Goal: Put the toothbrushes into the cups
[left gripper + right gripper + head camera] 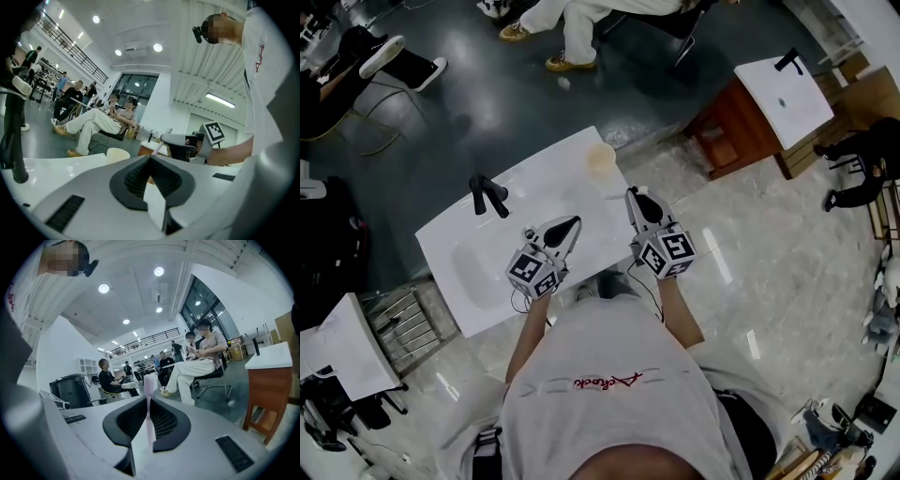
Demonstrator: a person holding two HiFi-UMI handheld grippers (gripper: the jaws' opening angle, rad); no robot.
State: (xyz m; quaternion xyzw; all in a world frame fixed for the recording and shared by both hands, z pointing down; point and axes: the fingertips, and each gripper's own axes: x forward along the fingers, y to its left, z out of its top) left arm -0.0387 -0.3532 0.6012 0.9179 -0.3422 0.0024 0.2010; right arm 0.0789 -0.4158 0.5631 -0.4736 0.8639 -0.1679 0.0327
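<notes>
Fig., L to R: black faucet (pixel 487 195) at the far rim of a white washbasin (pixel 455 258). L gripper (pixel 574 223) is over the basin top, jaws pressed together, nothing betw. them. Beige cup (pixel 601 159) stands upright by the basin's far R corner. R gripper (pixel 634 195) is near the cup, not touching it, jaws clamped on a pink toothbrush (pixel 149 413), bristle end up.

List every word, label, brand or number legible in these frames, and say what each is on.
Red cursive logo on the person's white shirt: starts with "A"; the rest is too small and stylised to read.
Left marker cube and right marker cube: black square codes only, no letters or digits.
No other readable text.
</notes>
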